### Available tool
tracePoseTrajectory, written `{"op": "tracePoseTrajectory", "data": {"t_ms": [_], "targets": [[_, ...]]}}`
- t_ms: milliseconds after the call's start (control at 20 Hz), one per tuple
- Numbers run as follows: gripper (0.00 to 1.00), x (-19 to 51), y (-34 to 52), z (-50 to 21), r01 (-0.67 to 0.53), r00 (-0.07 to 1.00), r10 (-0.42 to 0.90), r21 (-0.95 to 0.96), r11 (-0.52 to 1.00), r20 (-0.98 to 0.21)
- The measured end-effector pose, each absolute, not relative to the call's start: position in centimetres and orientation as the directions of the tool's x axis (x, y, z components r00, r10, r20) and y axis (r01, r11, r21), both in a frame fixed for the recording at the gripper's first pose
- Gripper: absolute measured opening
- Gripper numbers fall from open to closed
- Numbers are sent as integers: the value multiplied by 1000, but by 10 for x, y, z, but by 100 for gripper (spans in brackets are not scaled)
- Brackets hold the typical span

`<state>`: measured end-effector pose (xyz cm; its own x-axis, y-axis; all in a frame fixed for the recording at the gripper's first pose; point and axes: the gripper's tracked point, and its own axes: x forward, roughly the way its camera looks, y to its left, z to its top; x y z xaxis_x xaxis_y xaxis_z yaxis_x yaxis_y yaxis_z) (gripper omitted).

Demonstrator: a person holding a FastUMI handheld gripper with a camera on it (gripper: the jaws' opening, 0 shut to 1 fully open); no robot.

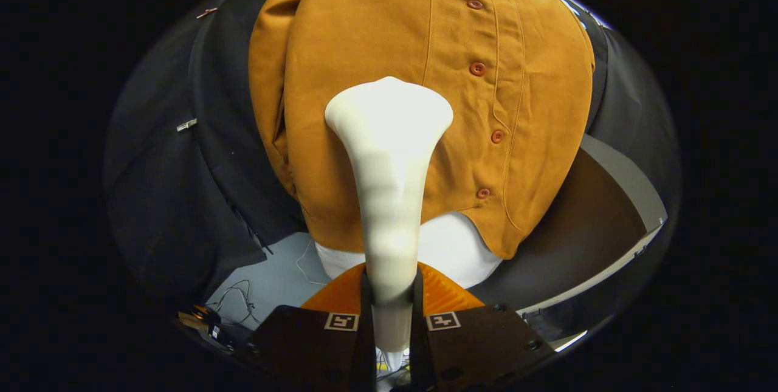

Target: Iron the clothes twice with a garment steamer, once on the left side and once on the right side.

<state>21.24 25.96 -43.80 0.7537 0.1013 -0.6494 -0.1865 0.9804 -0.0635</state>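
A brown button-up shirt hangs on a white torso form just ahead of me. My gripper is shut on the handle of a white garment steamer. The steamer rises straight up from between my fingers. Its flared head rests against the shirt's panel left of the row of buttons, about level with the middle button. Whether the head touches the cloth I cannot tell. The shirt's hem hangs just above the bottom of the form.
Black cloth hangs behind and to the left of the shirt. A grey table surface with thin cables lies below the shirt. A grey board stands to the right.
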Motion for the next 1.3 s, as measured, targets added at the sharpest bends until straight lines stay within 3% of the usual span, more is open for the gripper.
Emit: {"op": "tracePoseTrajectory", "data": {"t_ms": [500, 1300], "targets": [[25, 186, 226, -415, -184, 771, 121, -37, 982, -625], [25, 167, 179, -258, -181, 896, 167, 5, 983, -411]]}}
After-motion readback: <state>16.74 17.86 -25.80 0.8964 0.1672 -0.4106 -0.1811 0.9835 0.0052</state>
